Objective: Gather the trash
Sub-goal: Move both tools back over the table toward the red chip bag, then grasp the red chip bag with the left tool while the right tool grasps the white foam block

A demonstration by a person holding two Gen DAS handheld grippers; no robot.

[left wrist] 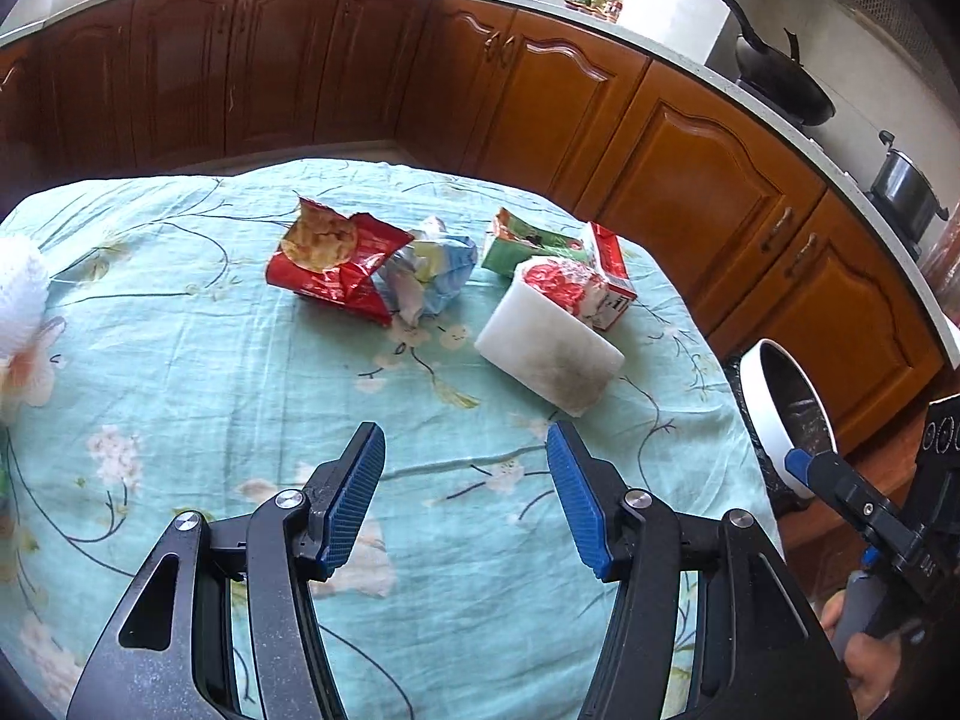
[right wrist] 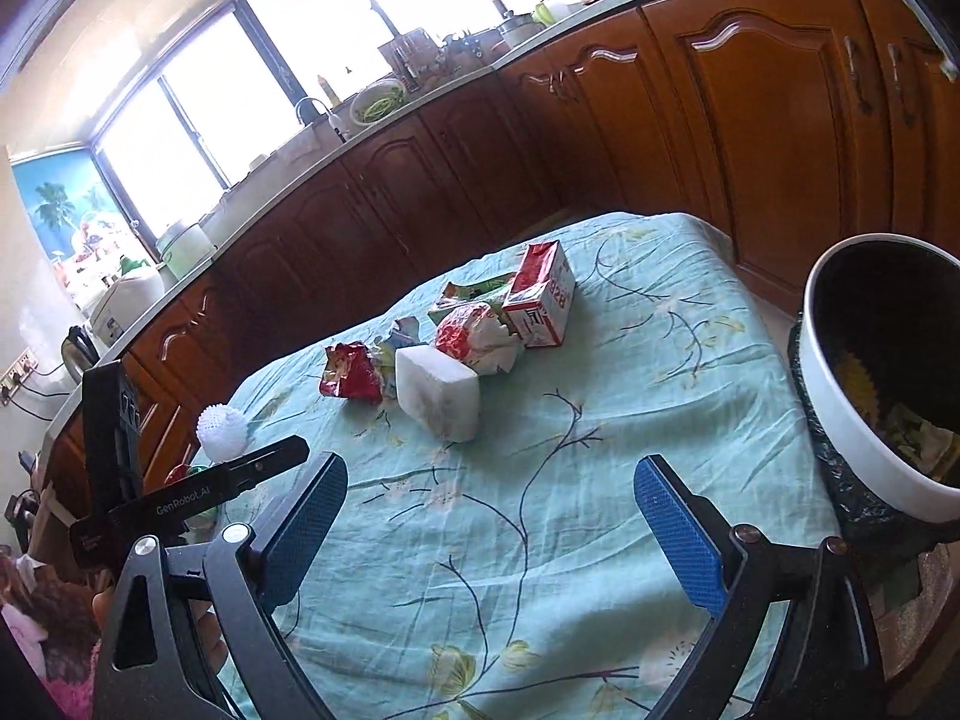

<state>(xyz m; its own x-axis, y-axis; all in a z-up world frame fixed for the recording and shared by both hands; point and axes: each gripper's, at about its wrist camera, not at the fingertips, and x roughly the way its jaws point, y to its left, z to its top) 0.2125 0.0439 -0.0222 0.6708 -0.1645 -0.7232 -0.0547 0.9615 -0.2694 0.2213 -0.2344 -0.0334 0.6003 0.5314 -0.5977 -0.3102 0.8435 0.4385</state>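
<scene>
1. Tabletop (left wrist: 180, 372): trash cluster sits mid, toward far edge; bin (right wrist: 840, 396) off right edge.
2. White block (left wrist: 549, 354) nearest us, ahead-right of left gripper (left wrist: 465, 498); right gripper (right wrist: 489, 534) equally near.
3. Both jaws released, holding nothing.

A home kitchen: wooden cabinets (left wrist: 708, 180), wok (left wrist: 780, 78) on what looks like a stove, sink tap (right wrist: 312, 108).

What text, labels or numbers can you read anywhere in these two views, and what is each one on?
"GenRobot.AI": on the black arm of the left claw, seen in the right wrist view.
"828", apparently: red digits on the white side of the red and white carton, turned sideways; uncertain.
Red snack bag, green packet, other carton print: too blurred to read.
</scene>
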